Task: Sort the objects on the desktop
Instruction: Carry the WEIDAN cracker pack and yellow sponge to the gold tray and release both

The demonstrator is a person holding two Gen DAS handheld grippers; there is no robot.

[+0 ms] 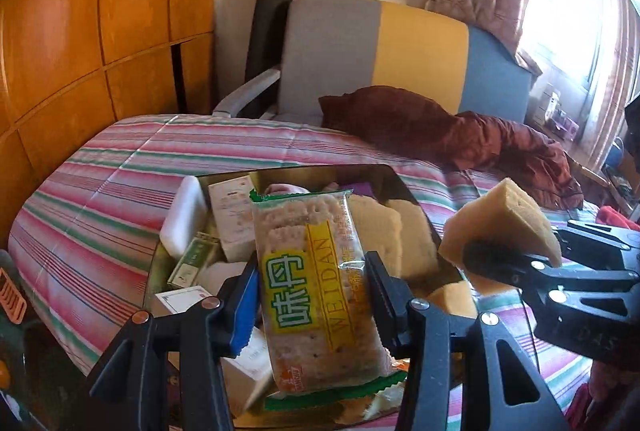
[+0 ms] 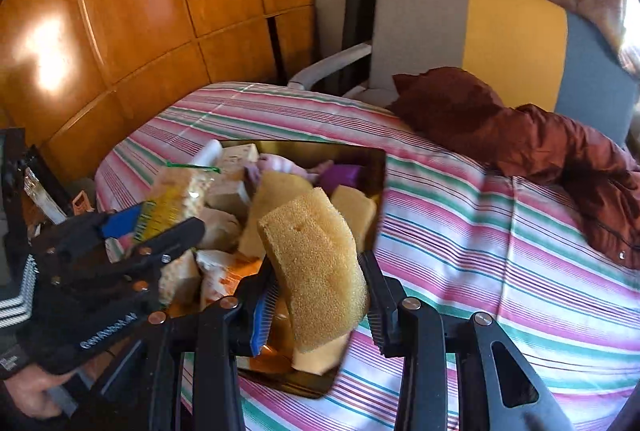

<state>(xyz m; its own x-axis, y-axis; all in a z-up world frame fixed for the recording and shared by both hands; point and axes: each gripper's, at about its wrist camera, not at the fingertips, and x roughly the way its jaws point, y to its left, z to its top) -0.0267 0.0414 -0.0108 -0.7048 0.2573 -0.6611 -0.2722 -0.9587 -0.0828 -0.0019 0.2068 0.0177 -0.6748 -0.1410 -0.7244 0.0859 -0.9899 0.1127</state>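
Observation:
My left gripper [image 1: 312, 271] is shut on a clear cracker packet [image 1: 316, 283] with a yellow and green label, held upright above a gold tray [image 1: 280, 177]. To its right, my right gripper [image 1: 486, 259] is shut on a yellow sponge [image 1: 504, 223]. In the right wrist view the same sponge [image 2: 316, 263] stands between the right gripper's [image 2: 318, 267] pads, over the tray's [image 2: 360, 157] near corner. The left gripper [image 2: 160, 227] shows at the left with the packet [image 2: 180, 195]. Several sponges, small boxes, a white block and a purple item lie in the tray.
The tray rests on a pink, green and white striped bedspread [image 2: 480, 231]. A brown jacket [image 2: 540, 143] lies at the far right. Behind stand a grey, yellow and blue chair [image 1: 400, 47] and a wooden wardrobe [image 1: 100, 11]. A person's hand [image 2: 36, 391] holds the left gripper.

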